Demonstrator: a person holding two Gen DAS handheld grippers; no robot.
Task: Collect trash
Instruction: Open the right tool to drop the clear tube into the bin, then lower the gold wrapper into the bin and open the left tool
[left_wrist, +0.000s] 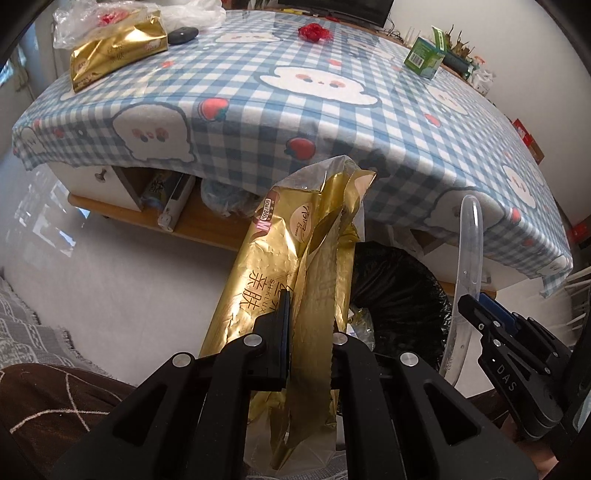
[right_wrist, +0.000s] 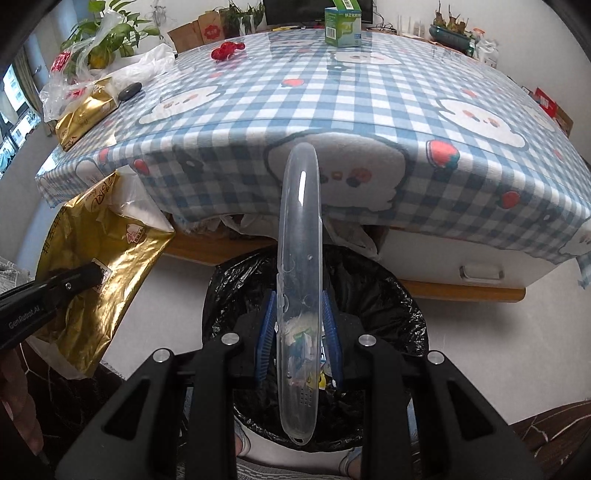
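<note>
Left hand-held gripper (left_wrist: 308, 314), arm stamped "GenRobot.AI" in the right wrist view, is clenched on an empty gold tissue wrapper (left_wrist: 280, 258) printed "SILKLUX", "M" and "90" plus Chinese characters, held beside the black-lined trash bin (right_wrist: 388, 306) below the bench (left_wrist: 295, 122) edge. Right hand-held gripper (right_wrist: 300, 325), marked "DAS" in the left wrist view, is grasping a clear plastic case (right_wrist: 300, 240) between blue pads (right_wrist: 267, 332) directly over the bin. On the checked cloth sit a full gold tissue pack (left_wrist: 118, 51), red wrapper (left_wrist: 314, 31) and green box (left_wrist: 424, 57), print unreadable.
</note>
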